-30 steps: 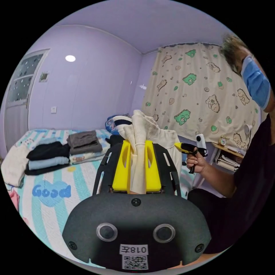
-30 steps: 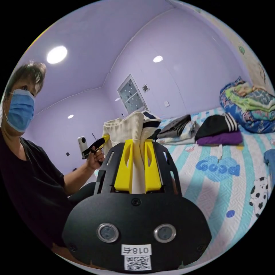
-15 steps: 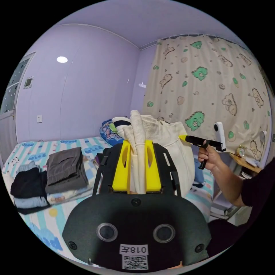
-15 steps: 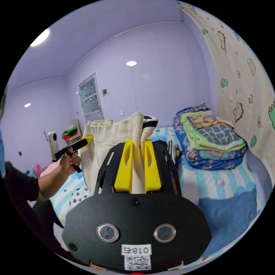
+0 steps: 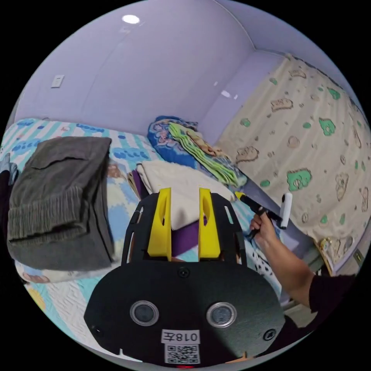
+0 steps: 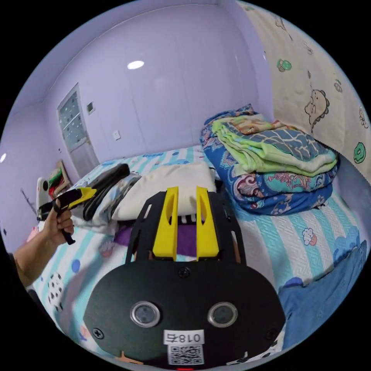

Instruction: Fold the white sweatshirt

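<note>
Presently, item one: left gripper [image 5: 184, 222], yellow jaws parted with a clear gap, nothing between them; purple cloth and the cream bundle show through the gap from behind. Item two: right gripper [image 6: 184, 222], jaws likewise parted and empty. In the left gripper view the right gripper appears again [image 5: 241, 196], carried in the person's hand [image 5: 262, 232] just beside the bundle; whether its tips touch the cloth cannot be told. In the right gripper view the left gripper [image 6: 83, 193] sits in the other hand [image 6: 58, 224], apart from the bundle.

Item three: white sweatshirt [image 6: 166, 187], cream in tone, lying as a compact folded slab on top of a purple garment [image 6: 185, 235], with a dark striped garment between them at the slab's near edge, on the striped bedspread [image 6: 278, 247]. In the left gripper view its long axis [image 5: 177, 185] runs obliquely away from the camera toward the folded quilts [image 5: 185, 143]; which end holds the collar cannot be told.

Item four, neighbours: grey folded trousers [image 5: 58, 193] on their own stack to one side; printed curtain [image 5: 309, 154] beyond the bed; lilac wall [image 6: 174, 77].

Progress, as judged: folding appears complete and the piece set down on a pile, both tools released. What remains, at most, is squaring the edges on the stack.
</note>
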